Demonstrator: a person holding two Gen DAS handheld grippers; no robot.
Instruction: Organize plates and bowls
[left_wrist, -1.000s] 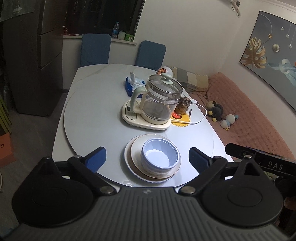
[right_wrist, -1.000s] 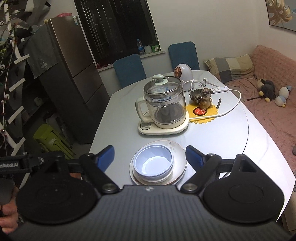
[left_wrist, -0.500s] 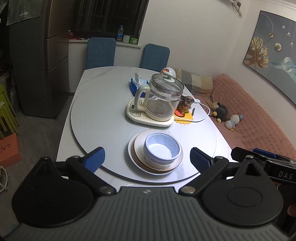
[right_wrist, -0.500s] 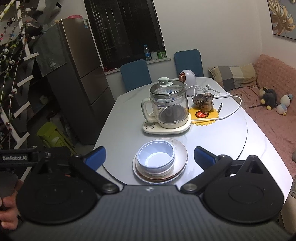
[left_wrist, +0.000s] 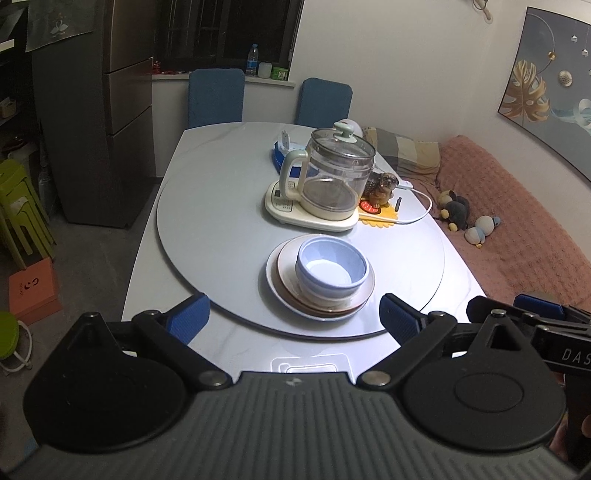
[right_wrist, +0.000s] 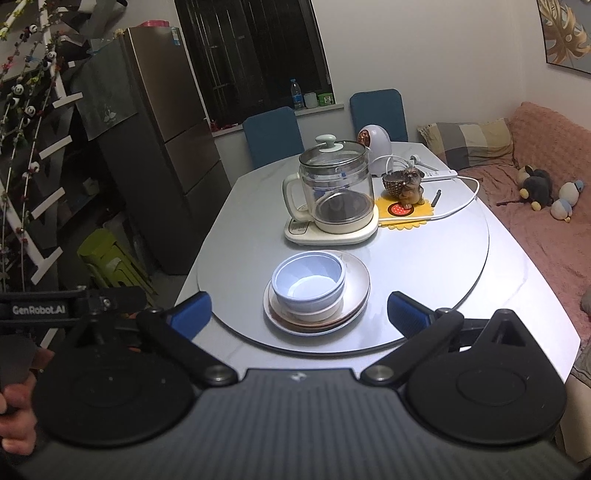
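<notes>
Here, both tools (left_wrist: 295, 319) (right_wrist: 299, 308) wide, dish stack (right_wrist: 316, 291) inside turntable edge (right_wrist: 487, 236)

We note a grey table (left_wrist: 207, 177) bearing a round turntable (left_wrist: 221, 236); on it: stacked plates (left_wrist: 280, 280), kettle base (left_wrist: 280, 206), yellow mat (left_wrist: 380, 220).

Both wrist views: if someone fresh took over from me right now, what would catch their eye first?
Probably the blue bowl nested on a stack of plates at the near edge of the round turntable. Just behind it stands a glass kettle on its cream base, with a dog figurine on a yellow mat beside it. Both the left gripper and right gripper are open, short of the stack.
</notes>
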